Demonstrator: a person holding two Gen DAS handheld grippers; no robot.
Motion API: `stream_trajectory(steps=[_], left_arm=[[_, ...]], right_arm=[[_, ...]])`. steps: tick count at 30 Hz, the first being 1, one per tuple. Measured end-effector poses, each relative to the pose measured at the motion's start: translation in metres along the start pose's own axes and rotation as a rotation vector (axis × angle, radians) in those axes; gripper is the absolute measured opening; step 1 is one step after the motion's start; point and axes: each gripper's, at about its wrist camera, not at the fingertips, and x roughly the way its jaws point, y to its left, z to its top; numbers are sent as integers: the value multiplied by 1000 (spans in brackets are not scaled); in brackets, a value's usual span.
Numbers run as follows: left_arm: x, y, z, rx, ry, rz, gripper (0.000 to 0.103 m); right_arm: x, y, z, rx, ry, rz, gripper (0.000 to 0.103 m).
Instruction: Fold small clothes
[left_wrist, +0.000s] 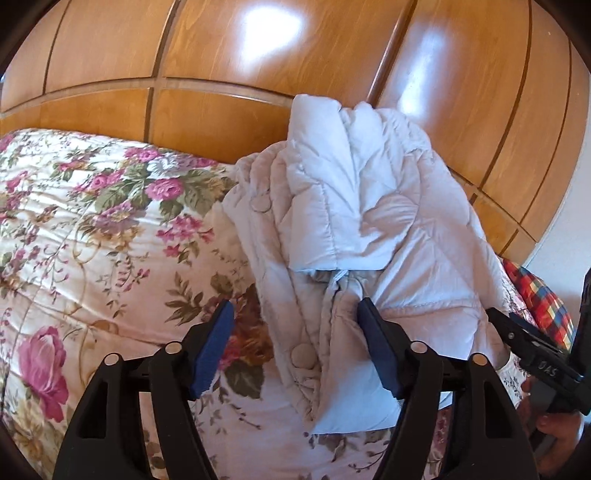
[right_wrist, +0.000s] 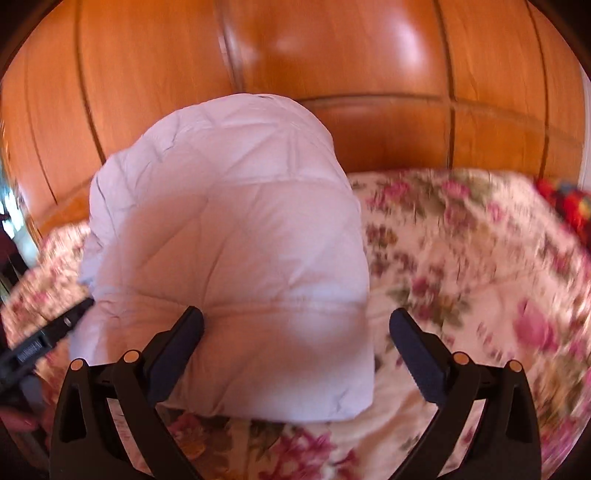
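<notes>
One folded white jacket (left_wrist: 354, 236) on floral bedspread (left_wrist: 92, 240), two grippers angled down over its near edge, left gripper (left_wrist: 295, 347) jaws apart, right gripper (right_wrist: 295, 354) jaws apart, neither gripping.

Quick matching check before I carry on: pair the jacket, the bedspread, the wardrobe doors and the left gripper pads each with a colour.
Things:
1. quilted jacket
2. bedspread
3. wardrobe doors
4. left gripper pads

Colours:
A. glossy orange-brown wood
B. dark blue
C. pale white
D. cream with pink flowers

Pairs: 1-C, 2-D, 3-A, 4-B
</notes>
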Motion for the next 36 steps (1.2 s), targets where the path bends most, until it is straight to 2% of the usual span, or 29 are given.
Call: stream_trajectory(steps=[5, 7, 10, 14, 18, 21, 23, 25, 31, 36], left_arm=[[-11, 2, -4, -5, -3, 41, 77], [-17, 4, -8, -25, -1, 34, 79], [-25, 11, -13, -76, 7, 35, 86], [-41, 11, -21, -105, 13, 69, 90], [-60, 1, -29, -56, 24, 155, 93], [-79, -9, -33, -16, -12, 205, 99], [-93, -18, -35, 6, -53, 217, 99], [-101, -25, -34, 28, -59, 233, 99], [-112, -46, -39, 80, 6, 328, 99], [-124, -58, -49, 97, 21, 363, 99]], right_arm=[[-20, 0, -14, 14, -9, 9, 101], [-29, 2, -19, 1, -15, 4, 101], [-44, 7, -25, -24, -22, -2, 101], [-62, 15, -31, -62, -27, -1, 101], [-75, 21, -36, -121, -11, -10, 101], [-84, 21, -39, -142, 3, -18, 101], [-92, 21, -41, -143, 3, -28, 101], [-99, 22, -43, -139, 1, -37, 101], [-120, 27, -46, -144, -32, -87, 101], [-140, 23, -47, -131, -79, -141, 101]])
